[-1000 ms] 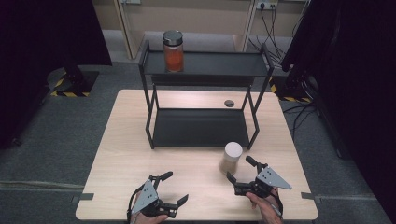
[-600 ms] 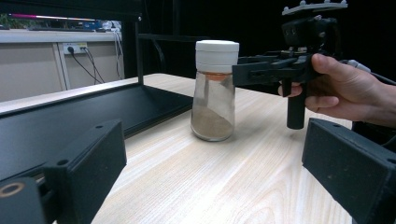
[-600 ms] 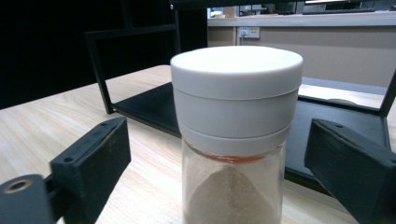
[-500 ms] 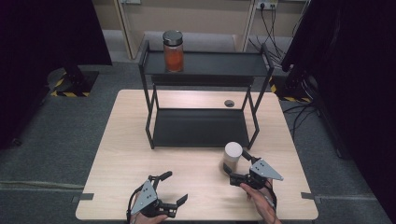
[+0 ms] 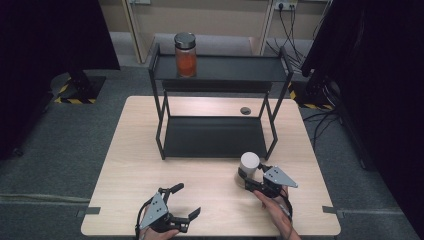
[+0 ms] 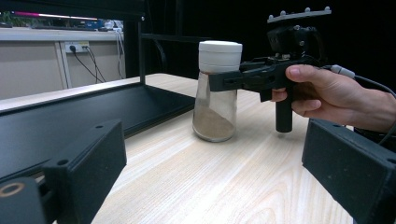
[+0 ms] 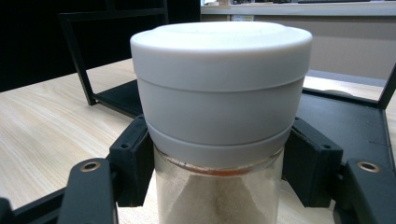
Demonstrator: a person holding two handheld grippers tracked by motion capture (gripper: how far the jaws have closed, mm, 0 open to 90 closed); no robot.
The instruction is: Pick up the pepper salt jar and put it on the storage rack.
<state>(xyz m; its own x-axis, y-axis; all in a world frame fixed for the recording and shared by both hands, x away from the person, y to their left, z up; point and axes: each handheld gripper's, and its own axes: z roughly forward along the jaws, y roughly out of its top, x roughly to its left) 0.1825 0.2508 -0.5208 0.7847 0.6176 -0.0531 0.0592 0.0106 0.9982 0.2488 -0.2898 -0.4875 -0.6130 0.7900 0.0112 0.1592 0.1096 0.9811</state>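
Your right gripper [image 5: 248, 180] has just been closing its jaws, and they now clamp the glass jar [image 5: 248, 169] just under its lid, one black pad on each side of the neck. The jar is a clear, round glass body with a smooth, pale grey lid [image 7: 221, 79] stepped in two bands; a tan powder lies heaped in a slope inside. It stands upright on the table [image 5: 140, 165], a pale wood-grain top with a matt finish.

Your left gripper [image 5: 186, 201] rests near the table's near edge with its jaws spread wide and nothing between them. The jar is well apart from it, ahead and to its right.

Just beyond the clamped jar stands the black metal rack [image 5: 218, 136], thin square tubing with two flat dark shelves. Its front right leg is close past the jar, so room is tight on that far side; the bare tabletop between your two grippers is open.

The left gripper view shows the jar from the side: the powder level, the base flat on the wood, and your right hand [image 6: 327, 93] around the pistol-shaped handle. The right gripper view shows the pads against the neck and a thin orange ring under the lid. The high view adds a second jar [image 5: 185, 55] with orange contents and a dark lid on the rack's top shelf, and a small dark disc [image 5: 245, 110] on the table behind the rack.
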